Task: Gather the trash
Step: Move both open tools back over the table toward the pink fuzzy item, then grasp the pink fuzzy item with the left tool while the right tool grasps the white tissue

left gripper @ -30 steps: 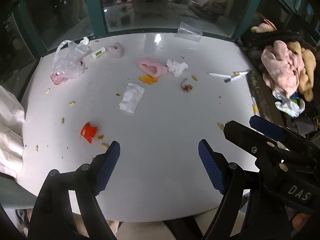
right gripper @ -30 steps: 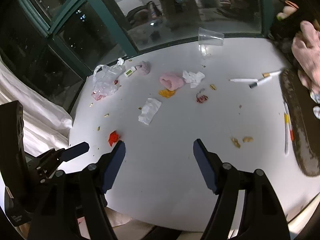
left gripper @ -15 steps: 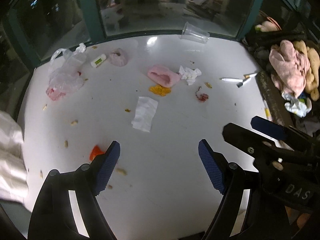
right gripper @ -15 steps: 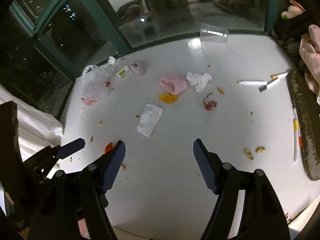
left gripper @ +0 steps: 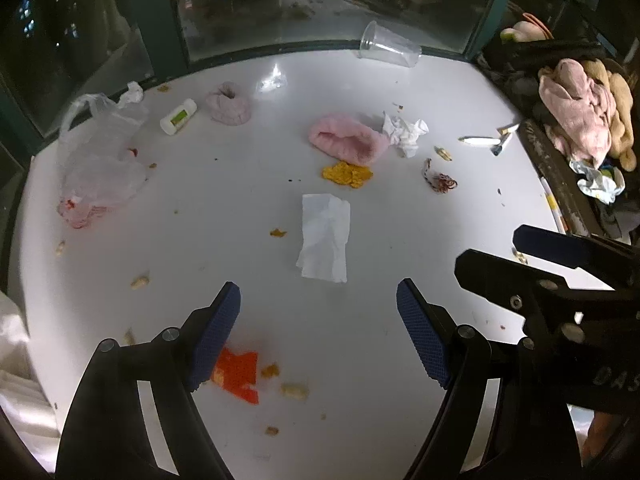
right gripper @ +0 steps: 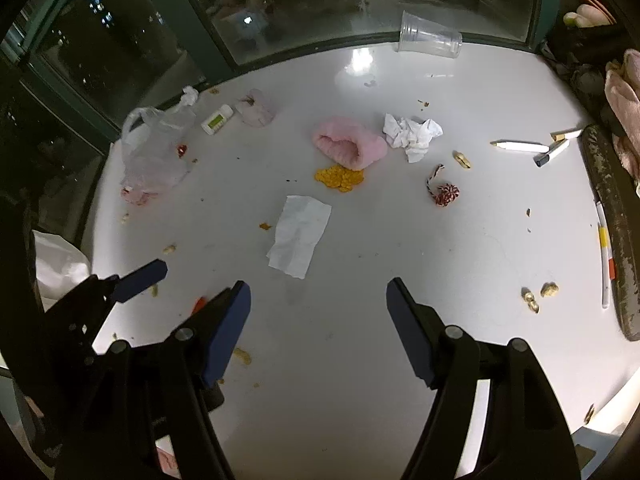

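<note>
Trash lies across a white table [left gripper: 248,184]. A flat white tissue [left gripper: 325,237] [right gripper: 300,235] lies just beyond both grippers. A crumpled tissue [left gripper: 405,131] [right gripper: 414,133] sits by a pink fuzzy sock [left gripper: 347,143] [right gripper: 348,147]. An orange scrap [left gripper: 238,372] lies under my left gripper's left finger. A clear plastic bag [left gripper: 98,156] [right gripper: 154,152] is at the far left. My left gripper [left gripper: 318,330] is open and empty above the table. My right gripper [right gripper: 318,326] is open and empty, to the right of the left one.
A clear cup [left gripper: 388,45] [right gripper: 430,39] lies on its side at the window edge. A small white bottle [left gripper: 178,116], yellow crumbs [left gripper: 347,173], a red-white string [right gripper: 444,191], markers [right gripper: 520,146] and peanut bits [right gripper: 538,295] lie around. Clothes [left gripper: 576,116] are piled at the right.
Both grippers have moved forward over the table toward the flat tissue. The orange scrap now lies under the left gripper's finger. Both grippers stayed open.
</note>
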`<state>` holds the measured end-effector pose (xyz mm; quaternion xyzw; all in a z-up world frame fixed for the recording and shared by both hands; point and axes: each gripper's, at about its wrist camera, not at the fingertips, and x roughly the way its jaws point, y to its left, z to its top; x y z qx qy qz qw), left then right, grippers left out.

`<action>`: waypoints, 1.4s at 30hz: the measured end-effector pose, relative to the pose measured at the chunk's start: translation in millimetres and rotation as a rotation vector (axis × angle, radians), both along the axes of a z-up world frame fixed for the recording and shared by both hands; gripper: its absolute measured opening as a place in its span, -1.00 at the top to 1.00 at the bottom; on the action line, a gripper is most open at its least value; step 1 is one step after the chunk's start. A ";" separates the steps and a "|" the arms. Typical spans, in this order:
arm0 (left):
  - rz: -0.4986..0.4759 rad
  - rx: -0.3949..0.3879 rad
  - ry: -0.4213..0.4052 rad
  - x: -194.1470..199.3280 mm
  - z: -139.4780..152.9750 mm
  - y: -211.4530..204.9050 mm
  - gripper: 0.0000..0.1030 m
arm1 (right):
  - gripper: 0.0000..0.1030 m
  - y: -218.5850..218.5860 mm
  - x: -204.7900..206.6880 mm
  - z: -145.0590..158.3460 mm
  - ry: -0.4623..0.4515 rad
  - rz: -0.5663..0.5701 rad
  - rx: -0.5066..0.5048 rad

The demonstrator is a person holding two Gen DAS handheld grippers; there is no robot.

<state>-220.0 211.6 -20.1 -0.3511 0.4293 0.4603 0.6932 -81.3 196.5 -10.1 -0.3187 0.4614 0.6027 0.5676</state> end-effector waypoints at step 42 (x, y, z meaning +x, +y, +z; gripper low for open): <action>0.039 -0.110 -0.008 92.9 -117.1 209.5 -0.51 | -0.31 201.3 119.0 -107.8 0.060 -0.098 -0.069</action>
